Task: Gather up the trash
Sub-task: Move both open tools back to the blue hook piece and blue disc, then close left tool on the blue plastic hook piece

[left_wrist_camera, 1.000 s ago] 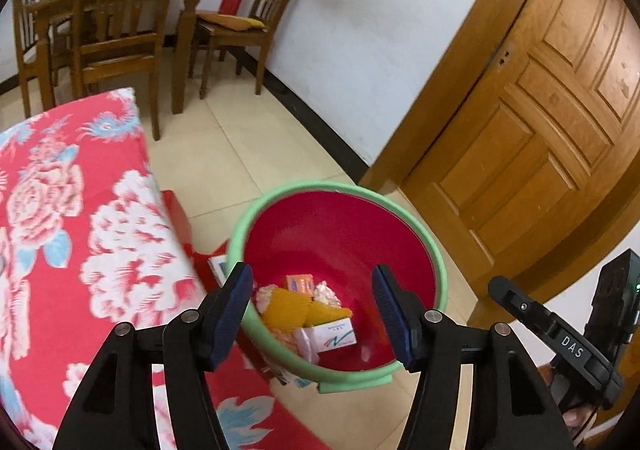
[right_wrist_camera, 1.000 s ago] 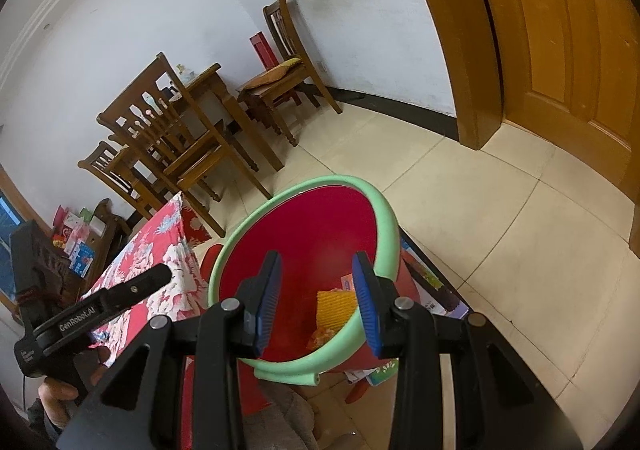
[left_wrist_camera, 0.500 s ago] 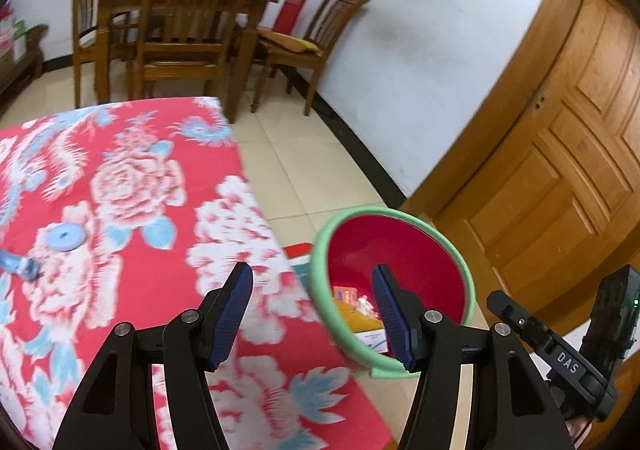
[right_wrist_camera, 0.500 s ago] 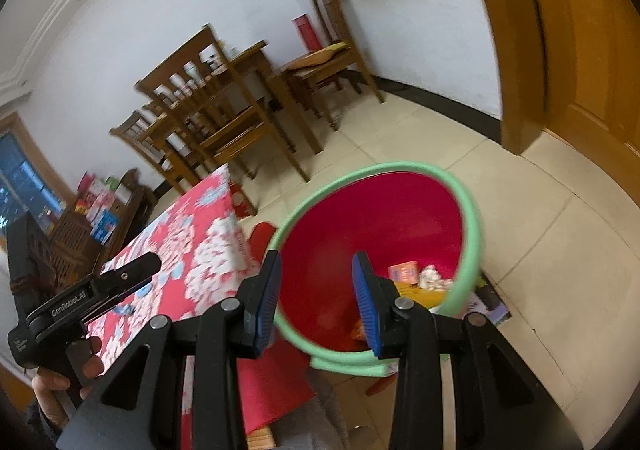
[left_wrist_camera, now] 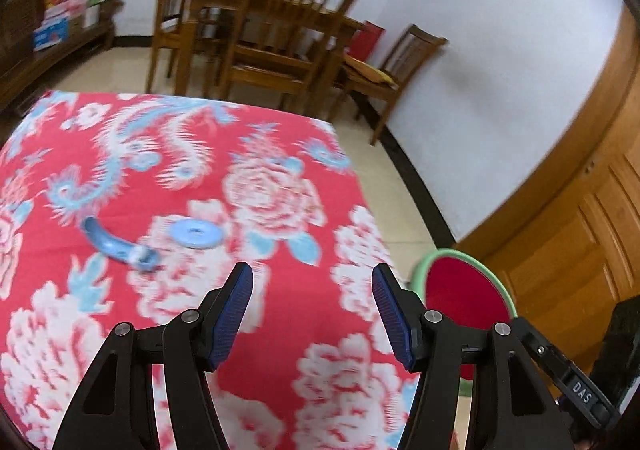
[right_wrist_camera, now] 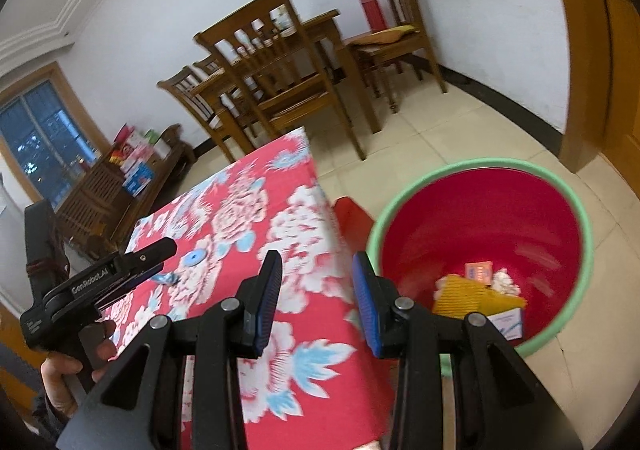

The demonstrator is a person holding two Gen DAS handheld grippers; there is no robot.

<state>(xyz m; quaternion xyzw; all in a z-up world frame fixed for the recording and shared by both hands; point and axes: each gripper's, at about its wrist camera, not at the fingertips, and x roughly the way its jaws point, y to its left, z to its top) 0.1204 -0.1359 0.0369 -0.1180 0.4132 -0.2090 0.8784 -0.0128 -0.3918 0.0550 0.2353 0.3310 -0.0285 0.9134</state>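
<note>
- Motion blur softens the floral cloth; the bin (left_wrist_camera: 466, 290) is partly cut off behind the left gripper (left_wrist_camera: 312, 314) in that view.
- On the surface (left_wrist_camera: 280, 330), a curved blue piece (left_wrist_camera: 114, 246) lies just left of a blue disc (left_wrist_camera: 198, 233); wooden chairs (right_wrist_camera: 276, 81) stand far behind.
- Bin (right_wrist_camera: 480, 234), right of the surface, is red with a green rim and holds a yellow item (right_wrist_camera: 468, 296), a small orange box (right_wrist_camera: 478, 271) and crumpled paper.
- Left gripper: jaws apart, empty.
- Right gripper (right_wrist_camera: 316, 304): jaws moderately apart, empty.

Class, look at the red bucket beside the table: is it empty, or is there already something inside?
Not empty. The red bucket holds trash at its bottom: a yellow packet, a small orange box and crumpled white paper.
</note>
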